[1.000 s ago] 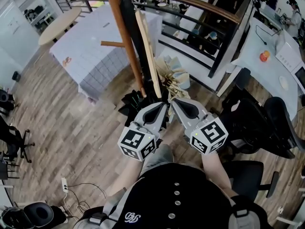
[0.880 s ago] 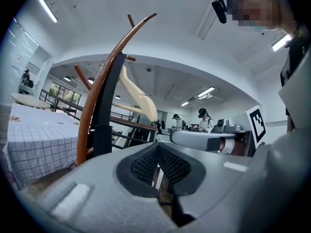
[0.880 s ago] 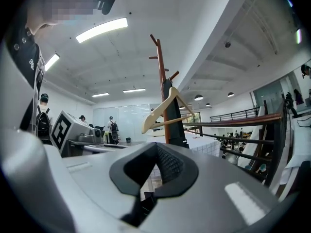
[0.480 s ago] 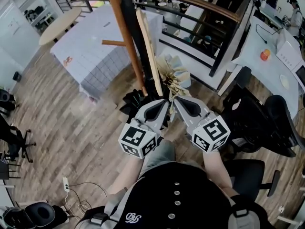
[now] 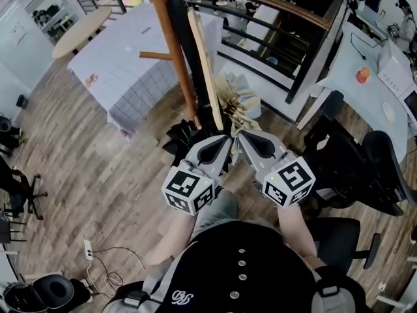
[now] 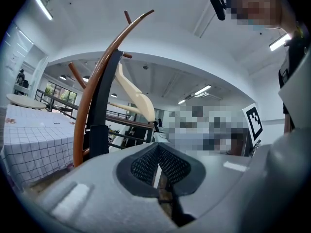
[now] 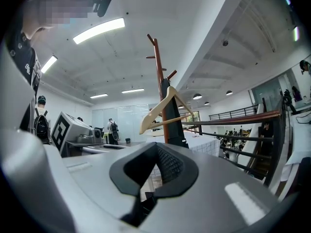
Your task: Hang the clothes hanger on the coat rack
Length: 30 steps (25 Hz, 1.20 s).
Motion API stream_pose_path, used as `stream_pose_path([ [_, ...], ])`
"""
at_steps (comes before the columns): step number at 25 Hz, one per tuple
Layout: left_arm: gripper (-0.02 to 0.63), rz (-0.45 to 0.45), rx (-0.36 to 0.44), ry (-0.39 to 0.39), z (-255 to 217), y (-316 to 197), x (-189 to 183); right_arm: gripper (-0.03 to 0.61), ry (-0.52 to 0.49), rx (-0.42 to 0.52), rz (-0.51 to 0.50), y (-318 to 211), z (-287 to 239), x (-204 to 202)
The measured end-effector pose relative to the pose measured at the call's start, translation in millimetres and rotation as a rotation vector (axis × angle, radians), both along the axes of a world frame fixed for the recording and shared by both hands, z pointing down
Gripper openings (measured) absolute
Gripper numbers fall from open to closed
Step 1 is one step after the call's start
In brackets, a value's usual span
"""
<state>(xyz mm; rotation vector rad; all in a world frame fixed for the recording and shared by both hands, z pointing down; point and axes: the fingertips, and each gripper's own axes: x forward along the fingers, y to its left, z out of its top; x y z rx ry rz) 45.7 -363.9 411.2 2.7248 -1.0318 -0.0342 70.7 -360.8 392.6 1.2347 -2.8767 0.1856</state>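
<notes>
The wooden coat rack [image 5: 171,44] stands straight ahead of me, and its pole also shows in the right gripper view [image 7: 159,81]. A pale wooden clothes hanger [image 5: 203,64] hangs on it beside a black garment or strap [image 5: 182,38]. The hanger appears in the left gripper view [image 6: 136,93] and the right gripper view [image 7: 163,108] too. My left gripper [image 5: 223,141] and right gripper [image 5: 240,139] are held side by side, level, just short of the rack's base. Both are shut with nothing between the pads [image 6: 167,161] [image 7: 167,164]. Neither touches the hanger.
A table with a checked cloth [image 5: 124,64] stands left of the rack, a round table [image 5: 78,34] beyond it. A dark railing [image 5: 273,18] runs behind. Black office chairs [image 5: 371,168] and a white desk [image 5: 355,64] stand at right. A pale fan-like bundle [image 5: 238,103] lies by the rack's foot.
</notes>
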Motion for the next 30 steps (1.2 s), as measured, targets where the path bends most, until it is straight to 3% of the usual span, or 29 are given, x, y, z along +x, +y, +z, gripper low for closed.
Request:
stream_pose_path([
  [30, 0.001, 0.024, -0.016, 0.013, -0.7, -4.2, -1.0, -0.001, 0.007, 0.014, -0.007, -1.5, -0.8, -4.4],
])
